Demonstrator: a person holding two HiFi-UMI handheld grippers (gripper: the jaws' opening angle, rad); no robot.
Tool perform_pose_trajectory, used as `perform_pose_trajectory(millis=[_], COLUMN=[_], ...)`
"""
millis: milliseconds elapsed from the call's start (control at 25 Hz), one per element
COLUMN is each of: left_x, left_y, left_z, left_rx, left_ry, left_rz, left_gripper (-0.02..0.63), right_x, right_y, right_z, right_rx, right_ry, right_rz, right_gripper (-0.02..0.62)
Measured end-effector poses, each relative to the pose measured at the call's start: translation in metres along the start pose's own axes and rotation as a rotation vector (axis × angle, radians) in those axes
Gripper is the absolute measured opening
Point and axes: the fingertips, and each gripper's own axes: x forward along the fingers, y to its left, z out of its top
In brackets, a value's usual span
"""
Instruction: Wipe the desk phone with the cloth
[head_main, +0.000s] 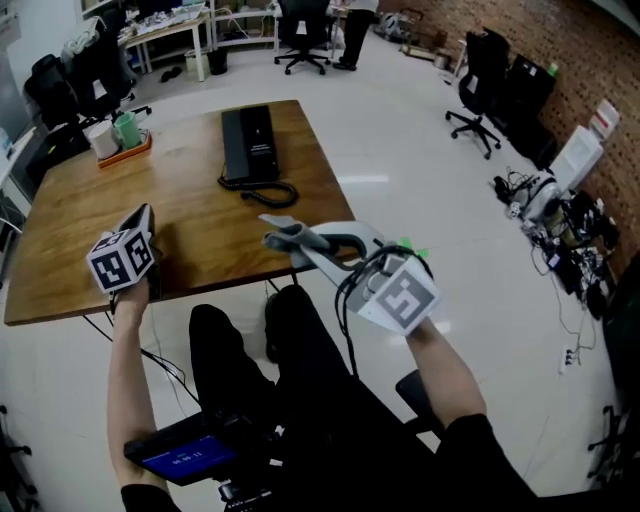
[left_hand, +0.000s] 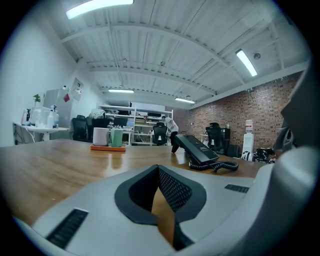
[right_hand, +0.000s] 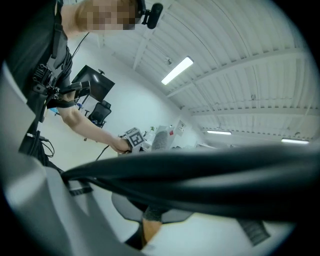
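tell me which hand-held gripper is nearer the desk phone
Right. The right hand-held gripper is close in front of the desk phone; the left hand-held gripper is farther off, front-left of it.

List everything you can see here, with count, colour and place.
Table: one, brown wood, centre.
Desk phone: one, black, table's far side, coiled cord trailing nearer.
Tray: one, orange, table's far left.
White cup: one, on tray.
Green cup: one, on tray.
Office chairs: at least two, black, floor beyond table.
Person: one, standing far off.
Cloth: none visible.
Left claw: one, grey, shut, at table's near left edge.
Right claw: one, grey, shut, by table's near right edge.
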Motion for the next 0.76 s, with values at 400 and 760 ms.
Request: perform_pose_trajectory(millis=[400,760], left_x=[0.03,0.006], left_y=[0.012,0.012], left_z=[-0.005,0.005], left_rx=[0.01,0.02], left_ry=[0.084,-0.048], left_rz=[-0.138,-0.1], left_gripper=[-0.003,-0.003], right_x=[0.002,-0.004], right_y=[-0.001,-0.014], right_z=[0.003,-0.001], right_rx=[-0.124,-0.148], right_ry=[0.014,0.007], right_rz=[-0.041,-0.075], right_gripper=[0.023,0.023])
